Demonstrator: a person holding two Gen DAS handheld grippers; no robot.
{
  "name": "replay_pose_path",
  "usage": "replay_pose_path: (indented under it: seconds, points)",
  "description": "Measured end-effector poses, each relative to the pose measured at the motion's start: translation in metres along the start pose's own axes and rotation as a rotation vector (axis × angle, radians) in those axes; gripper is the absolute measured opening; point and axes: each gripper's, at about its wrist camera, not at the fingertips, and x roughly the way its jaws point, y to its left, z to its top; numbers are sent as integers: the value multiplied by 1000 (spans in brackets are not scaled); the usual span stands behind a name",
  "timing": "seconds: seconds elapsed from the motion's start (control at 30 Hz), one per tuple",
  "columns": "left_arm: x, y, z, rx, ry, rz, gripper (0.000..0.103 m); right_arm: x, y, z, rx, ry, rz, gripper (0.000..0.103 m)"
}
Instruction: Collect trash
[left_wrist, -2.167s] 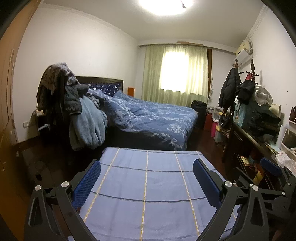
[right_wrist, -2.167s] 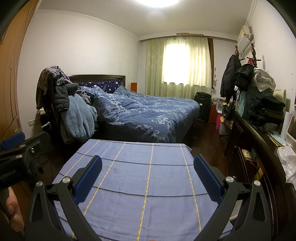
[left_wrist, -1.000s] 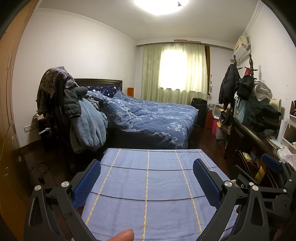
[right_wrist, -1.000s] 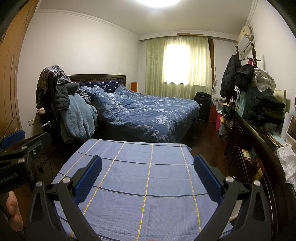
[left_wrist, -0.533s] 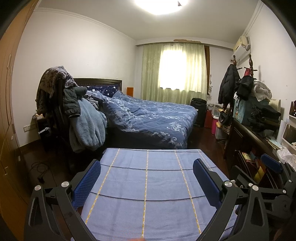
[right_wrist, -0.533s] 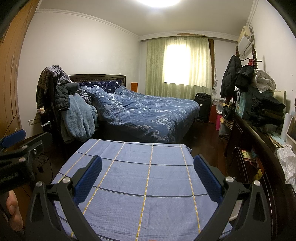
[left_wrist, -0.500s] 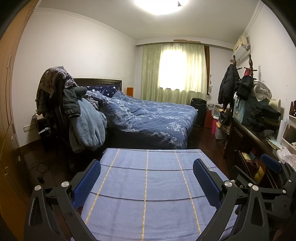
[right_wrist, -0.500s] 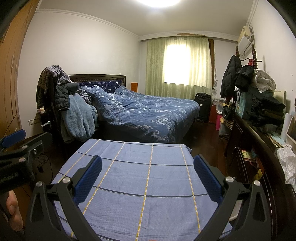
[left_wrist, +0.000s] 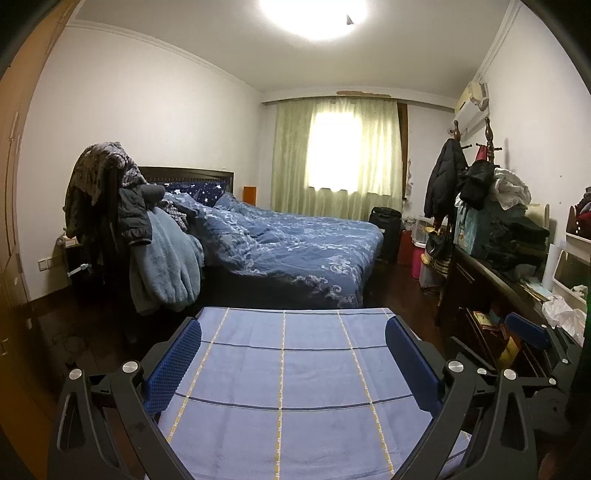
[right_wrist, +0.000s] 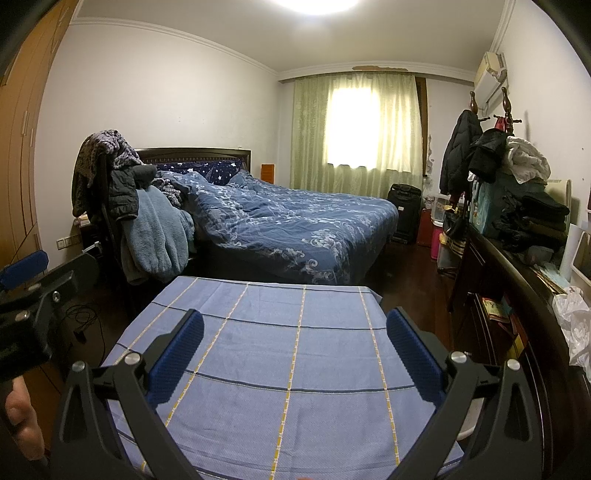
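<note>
Hardly anything has shifted in the last moments: the left gripper (left_wrist: 293, 363) and right gripper (right_wrist: 294, 356) still hover, jaws wide apart and empty, over the blue-clothed surface (right_wrist: 295, 332). No trash lies there; collecting hasn't begun.

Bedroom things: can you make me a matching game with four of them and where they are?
Things:
1. fluffy blue robe
2. black suitcase
3. crumpled white bag
4. checked blue cloth

Places:
A. under both open grippers
B. far right, on the dark dresser
C. draped on the chair by the bed
D. on the floor below the curtains

Pairs: 1-C, 2-D, 3-B, 4-A
</note>
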Motion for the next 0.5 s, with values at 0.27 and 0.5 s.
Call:
replay_pose_path:
  seconds: [0.27, 0.5]
  points:
    - [0, -3, 2, 25, 8, 38, 99, 0, -2, -3, 4, 2, -2, 100]
    - [1, -2, 4, 23, 12, 33, 99, 1, -1, -3, 4, 2, -2, 100]
